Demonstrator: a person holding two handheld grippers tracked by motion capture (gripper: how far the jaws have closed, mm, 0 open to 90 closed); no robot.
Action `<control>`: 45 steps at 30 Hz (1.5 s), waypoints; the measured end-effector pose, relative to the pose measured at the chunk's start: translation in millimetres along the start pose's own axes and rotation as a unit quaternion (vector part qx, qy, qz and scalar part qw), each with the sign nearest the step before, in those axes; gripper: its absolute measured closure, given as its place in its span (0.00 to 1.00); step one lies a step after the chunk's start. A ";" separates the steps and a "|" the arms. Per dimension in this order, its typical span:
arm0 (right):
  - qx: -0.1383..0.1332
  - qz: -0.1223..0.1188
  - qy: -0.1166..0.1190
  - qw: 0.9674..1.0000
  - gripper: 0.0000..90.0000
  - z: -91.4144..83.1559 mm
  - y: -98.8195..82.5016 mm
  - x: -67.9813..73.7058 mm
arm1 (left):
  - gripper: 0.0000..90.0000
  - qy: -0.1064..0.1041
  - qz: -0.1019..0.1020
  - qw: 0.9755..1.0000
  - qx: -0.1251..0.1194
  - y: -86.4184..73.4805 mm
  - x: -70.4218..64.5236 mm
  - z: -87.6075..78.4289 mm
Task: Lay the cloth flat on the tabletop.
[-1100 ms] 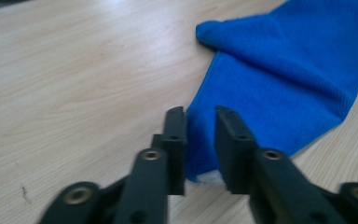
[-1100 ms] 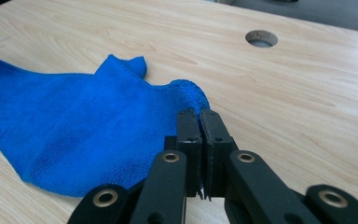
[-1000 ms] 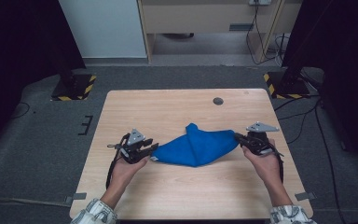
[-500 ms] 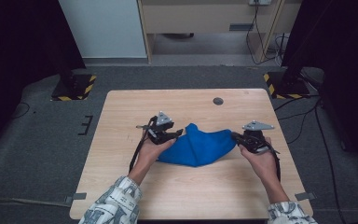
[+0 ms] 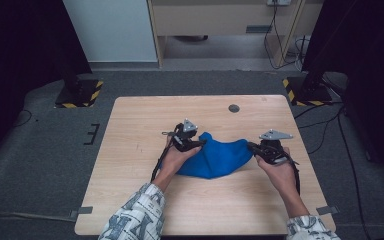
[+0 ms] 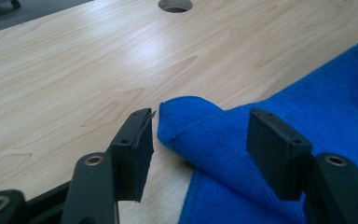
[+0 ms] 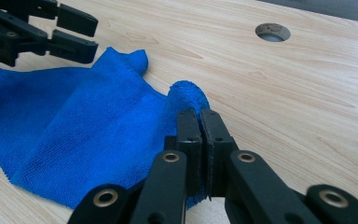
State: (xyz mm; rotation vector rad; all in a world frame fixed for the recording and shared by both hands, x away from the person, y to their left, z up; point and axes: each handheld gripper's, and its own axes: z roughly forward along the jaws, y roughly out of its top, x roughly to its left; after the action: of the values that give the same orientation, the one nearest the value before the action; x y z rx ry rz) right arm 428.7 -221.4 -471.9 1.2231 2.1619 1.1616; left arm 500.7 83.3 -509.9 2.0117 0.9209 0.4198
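A blue cloth [image 5: 220, 157] lies crumpled on the wooden table [image 5: 140, 120] between my two grippers. My left gripper [image 5: 199, 143] hovers at the cloth's far left corner; its jaws have just been opening. In the left gripper view that corner [image 6: 186, 114] lies between the parted pads [image 6: 137, 144], which do not press on it. My right gripper [image 5: 252, 147] holds the cloth's right corner. In the right gripper view its jaws [image 7: 200, 130] are shut on a bunched fold of the cloth [image 7: 74, 135], with the left gripper [image 7: 72, 35] farther off at the upper left.
A round cable hole [image 5: 234, 108] sits in the table near its far edge. Bare wood surrounds the cloth. Stands with yellow-black striped bases [image 5: 80, 95] rest on the grey floor at both far corners, and cables trail at the right.
My left hand has moved right and away from me, carrying the cloth's left corner toward the middle, and its jaws have parted. The cloth is now bunched narrower. The right hand stayed still.
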 end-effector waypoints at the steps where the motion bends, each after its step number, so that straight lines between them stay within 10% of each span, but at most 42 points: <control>1: 0.000 0.000 0.000 1.000 0.98 0.2 -0.3 -0.4 | 0.45 -0.001 -0.004 1.000 0.002 -1.2 1.5 2.5; 11: 0.001 0.003 0.001 1.000 0.98 1.2 -1.2 -1.0 | 0.57 -0.028 -0.022 0.999 0.030 -12.5 6.4 18.3; 21: -0.005 0.001 0.000 1.000 0.98 0.2 -0.4 -0.3 | 0.95 -0.036 -0.020 0.998 0.043 -10.9 -0.2 16.2; 34: -0.019 -0.012 0.001 1.000 0.98 -3.1 10.0 8.8 | 0.97 -0.015 -0.007 1.000 -0.003 -8.2 1.9 -46.3; 45: -0.007 -0.040 0.028 0.999 0.98 14.1 21.0 42.6 | 0.97 -0.017 -0.032 0.999 0.011 -44.1 2.4 -96.8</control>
State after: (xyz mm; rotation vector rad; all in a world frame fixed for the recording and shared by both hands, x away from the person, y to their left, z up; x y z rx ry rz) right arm 425.9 -173.4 -460.4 1.0998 2.2180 1.1874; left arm 425.4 156.1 -490.6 1.9978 0.9699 0.3415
